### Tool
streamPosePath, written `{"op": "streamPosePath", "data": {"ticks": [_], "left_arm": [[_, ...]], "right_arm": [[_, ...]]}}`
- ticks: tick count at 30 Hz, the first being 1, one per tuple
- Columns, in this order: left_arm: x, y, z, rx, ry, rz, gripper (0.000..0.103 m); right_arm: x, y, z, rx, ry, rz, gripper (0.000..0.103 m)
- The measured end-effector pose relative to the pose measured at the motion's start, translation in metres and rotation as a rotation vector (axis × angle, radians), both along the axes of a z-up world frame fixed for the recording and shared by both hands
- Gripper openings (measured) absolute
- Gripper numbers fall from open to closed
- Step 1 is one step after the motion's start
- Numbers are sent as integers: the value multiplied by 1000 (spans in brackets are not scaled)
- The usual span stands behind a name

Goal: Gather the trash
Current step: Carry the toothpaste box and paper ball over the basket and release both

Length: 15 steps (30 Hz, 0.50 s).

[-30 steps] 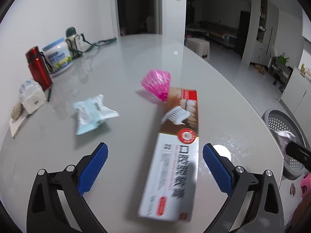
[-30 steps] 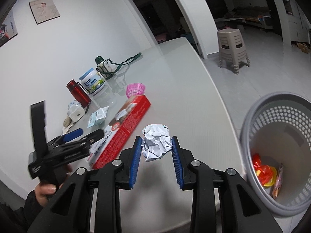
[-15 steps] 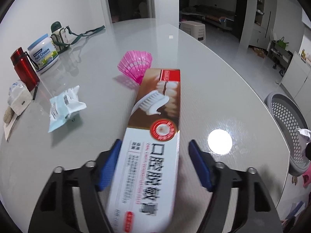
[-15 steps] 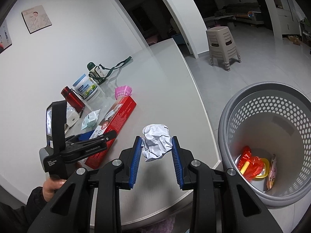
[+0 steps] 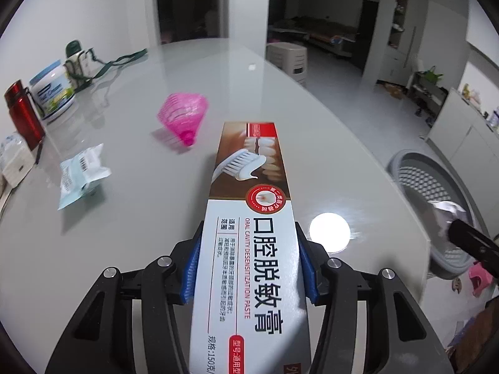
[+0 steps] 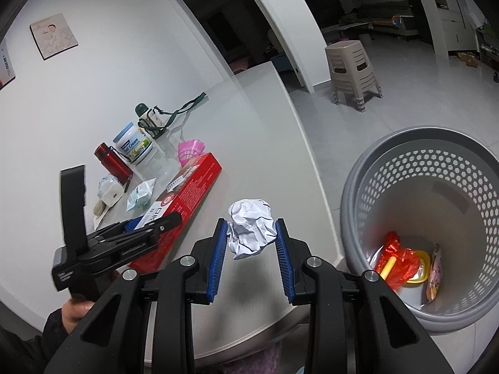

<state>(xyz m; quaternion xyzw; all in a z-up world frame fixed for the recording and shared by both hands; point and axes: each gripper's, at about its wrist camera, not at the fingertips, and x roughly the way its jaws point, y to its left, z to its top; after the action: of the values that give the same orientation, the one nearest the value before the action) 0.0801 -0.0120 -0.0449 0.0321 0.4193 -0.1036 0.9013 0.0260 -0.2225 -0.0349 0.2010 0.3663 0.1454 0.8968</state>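
My left gripper (image 5: 249,268) is shut on the near end of a long toothpaste box (image 5: 252,218), which points away over the grey table (image 5: 149,205). The box (image 6: 187,196) and left gripper (image 6: 149,224) also show in the right wrist view. My right gripper (image 6: 251,246) is shut on a crumpled white paper ball (image 6: 251,229), held above the table edge, left of the grey perforated trash basket (image 6: 368,180). The basket (image 5: 405,165) also shows in the left wrist view, with trash inside.
On the table lie a pale blue wrapper (image 5: 81,174), a pink ribbed cup (image 5: 184,115), a red bottle (image 5: 21,115), a white tub (image 5: 53,88), a strapped flask (image 5: 75,59) and a white packet (image 5: 15,162). Beige stools (image 6: 354,74) stand on the floor.
My left gripper moved forward and closed its jaws on the toothpaste box. My right gripper carried the paper ball right, nearer the basket.
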Motion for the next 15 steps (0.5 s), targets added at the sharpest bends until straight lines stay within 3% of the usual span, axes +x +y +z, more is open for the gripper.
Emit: {"op": "streamPosePath", "data": {"ticks": [15], "left_arm": [[-18,-100,8,-75,-3,-217,51]], "right_arm": [[-26,-72,-11,-29,16,-185,30]]}}
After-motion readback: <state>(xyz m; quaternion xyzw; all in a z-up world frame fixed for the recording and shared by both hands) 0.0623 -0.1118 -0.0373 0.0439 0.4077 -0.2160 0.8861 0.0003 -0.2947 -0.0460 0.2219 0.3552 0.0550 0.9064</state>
